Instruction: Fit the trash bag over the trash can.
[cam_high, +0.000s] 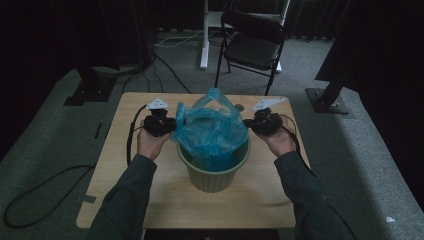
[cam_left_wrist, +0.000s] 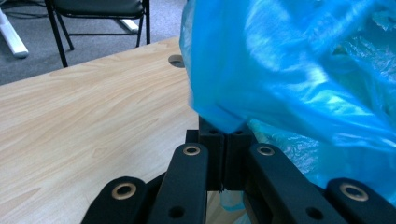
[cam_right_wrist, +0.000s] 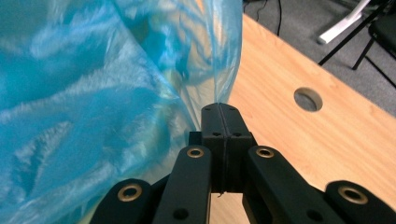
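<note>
Blue bag (cam_high: 212, 131) sits in the green bin (cam_high: 214, 172) around the middle of the table (cam_high: 125, 165), a bit toward the far edge. Left gripper (cam_high: 167, 125) has its jaws pinched tight on the bag's left edge, right gripper (cam_high: 256, 124) same deal on the right edge, so the bag hangs stretched between them.

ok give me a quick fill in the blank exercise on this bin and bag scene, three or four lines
1. The thin blue plastic bag sits in a ribbed pale ____ plastic bin.
2. The left gripper has its jaws ____ on an edge of the bag.
3. The right gripper pinches the bag's edge on the side of the bin ____ the left gripper.
4. The bin stands on a light ____ table.

Missing words: green; shut; opposite; wooden
</note>
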